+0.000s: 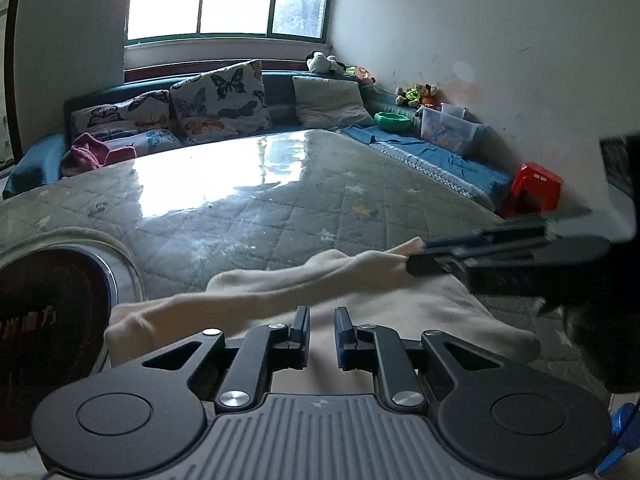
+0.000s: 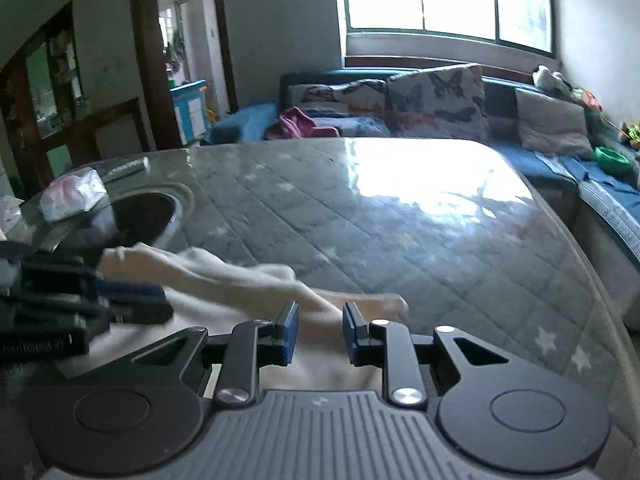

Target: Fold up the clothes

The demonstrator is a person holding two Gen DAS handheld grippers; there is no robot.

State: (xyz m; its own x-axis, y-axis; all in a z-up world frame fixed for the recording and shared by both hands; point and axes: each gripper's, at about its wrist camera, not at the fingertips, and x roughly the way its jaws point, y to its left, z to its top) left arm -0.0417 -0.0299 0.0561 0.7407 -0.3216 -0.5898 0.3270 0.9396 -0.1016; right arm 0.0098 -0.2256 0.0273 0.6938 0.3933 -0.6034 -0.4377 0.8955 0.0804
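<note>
The cream garment [image 1: 360, 308] looked like soft, matt knit cloth, smooth and slightly fleecy. It lay on a glass tabletop [image 1: 224, 184], glossy and mirror-bright, over a quilted, star-printed fabric. Both the left gripper [image 1: 322, 330] and right gripper [image 2: 320, 330] were matt black plastic with shiny metal rivets and blue rubbery pads [image 2: 290, 330]. The butterfly cushions [image 1: 218, 100] were printed cloth, and the red stool [image 1: 534, 190] glossy plastic.

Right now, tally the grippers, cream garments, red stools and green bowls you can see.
Grippers: 2 (left gripper, right gripper)
Cream garment: 1
Red stool: 1
Green bowl: 1
Total: 5
</note>
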